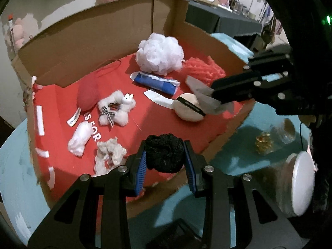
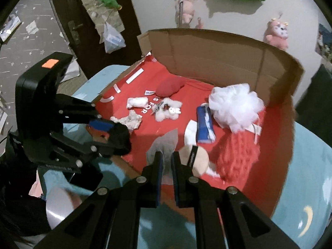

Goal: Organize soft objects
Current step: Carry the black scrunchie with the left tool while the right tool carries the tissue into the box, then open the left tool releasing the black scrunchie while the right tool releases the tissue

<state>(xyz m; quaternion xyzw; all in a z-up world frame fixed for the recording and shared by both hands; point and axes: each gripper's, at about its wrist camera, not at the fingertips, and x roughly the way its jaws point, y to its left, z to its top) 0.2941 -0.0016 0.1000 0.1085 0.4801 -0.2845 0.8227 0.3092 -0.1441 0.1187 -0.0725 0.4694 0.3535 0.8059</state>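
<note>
A black mesh scrunchie [image 1: 165, 155] sat pinched low in the left-wrist frame's centre, bunched and round. A thin grey gauzy cloth [image 1: 204, 96] hung crumpled at centre right. On the red liner, a white bath pouf [image 1: 159, 54] lay upper centre, a coral pouf [image 1: 204, 68] just right of it, a blue-and-white roll [image 1: 155, 82] below. A beige round sponge [image 1: 189, 111] with a black band lay mid-right; a red cushion [image 1: 88, 96], fluffy white wreath [image 1: 117, 109], white wad [image 1: 81, 139] and cream scrunchie [image 1: 110, 155] lay left.
</note>
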